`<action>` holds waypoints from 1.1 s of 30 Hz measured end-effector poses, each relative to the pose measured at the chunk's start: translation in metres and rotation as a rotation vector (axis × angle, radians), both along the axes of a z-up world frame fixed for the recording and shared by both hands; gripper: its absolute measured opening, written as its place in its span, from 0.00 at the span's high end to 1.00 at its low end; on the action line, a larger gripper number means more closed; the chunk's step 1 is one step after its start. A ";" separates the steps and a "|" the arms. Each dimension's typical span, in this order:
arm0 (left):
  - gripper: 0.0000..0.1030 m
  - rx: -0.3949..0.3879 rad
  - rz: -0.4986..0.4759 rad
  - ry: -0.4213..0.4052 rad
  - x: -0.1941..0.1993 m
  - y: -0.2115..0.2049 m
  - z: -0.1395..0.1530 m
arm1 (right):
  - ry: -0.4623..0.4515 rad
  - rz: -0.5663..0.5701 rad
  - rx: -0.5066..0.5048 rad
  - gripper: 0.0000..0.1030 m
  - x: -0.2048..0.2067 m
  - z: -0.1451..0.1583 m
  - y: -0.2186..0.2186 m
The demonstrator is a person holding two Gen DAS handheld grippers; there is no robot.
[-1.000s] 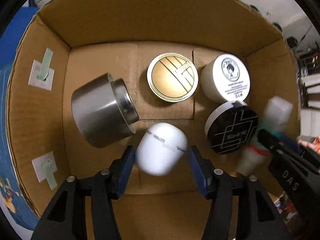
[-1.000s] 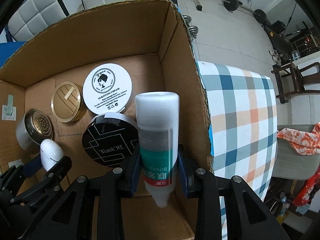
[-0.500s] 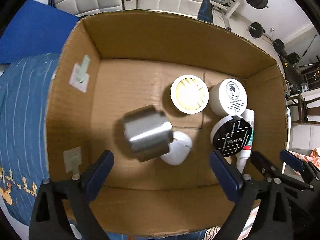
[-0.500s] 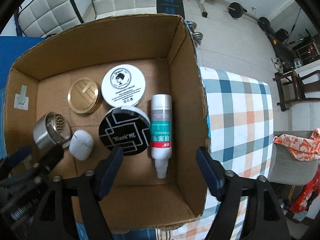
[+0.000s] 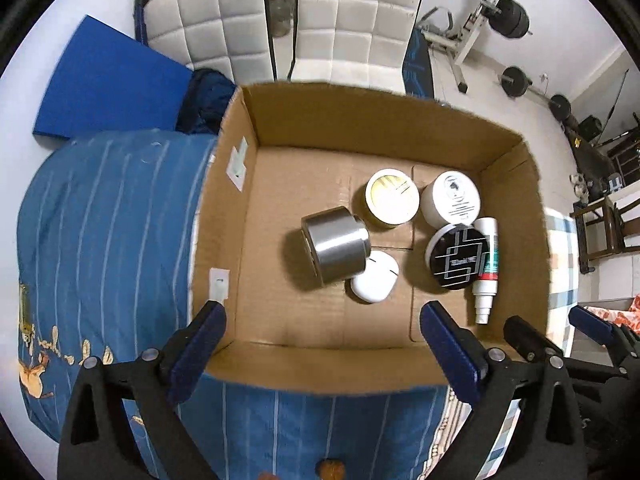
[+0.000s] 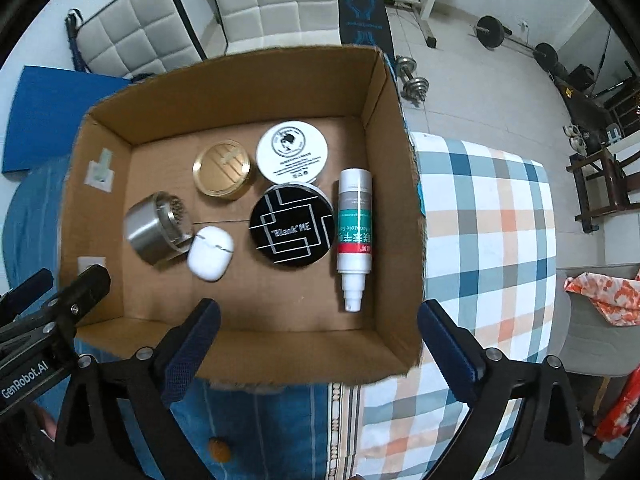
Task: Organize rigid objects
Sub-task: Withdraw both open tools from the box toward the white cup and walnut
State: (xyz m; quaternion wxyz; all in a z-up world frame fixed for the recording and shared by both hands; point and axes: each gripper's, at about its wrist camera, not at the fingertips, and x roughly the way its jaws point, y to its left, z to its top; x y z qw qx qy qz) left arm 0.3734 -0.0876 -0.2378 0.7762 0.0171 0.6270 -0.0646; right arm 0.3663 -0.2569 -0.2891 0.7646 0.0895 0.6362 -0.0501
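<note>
Left gripper (image 5: 320, 344) wide, nothing between the jaws. Right gripper (image 6: 318, 340) spreading wider – likewise empty. Ahead of both, in the cardboard box (image 6: 248, 348): white spray bottle (image 6: 354, 224) lying flat, straight ahead of the right tongs; white case (image 5: 374, 276) just ahead of the left, touching the steel canister (image 5: 336, 244).

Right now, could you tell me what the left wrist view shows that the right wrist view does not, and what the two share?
Only the left wrist view shows the steel canister's plain closed end. Only the right wrist view shows its perforated inner face, the checked cloth spread wide, and the spray bottle unobstructed. Both show the cardboard box, gold tin, white jar, black-lidded jar and white case.
</note>
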 end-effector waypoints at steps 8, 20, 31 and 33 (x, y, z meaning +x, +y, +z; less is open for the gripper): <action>0.03 -0.021 -0.001 -0.116 -0.047 0.001 0.056 | -0.085 0.002 0.030 0.02 -0.040 0.040 0.000; 0.03 0.004 -0.050 -0.182 -0.103 0.028 0.089 | -0.136 -0.009 0.045 0.02 -0.107 0.070 0.013; 0.03 0.152 0.010 0.016 -0.157 0.139 -0.006 | 0.113 0.010 0.167 0.02 -0.163 -0.043 0.103; 0.03 0.161 0.026 0.055 -0.160 0.158 -0.023 | 0.160 -0.008 0.192 0.02 -0.170 -0.073 0.120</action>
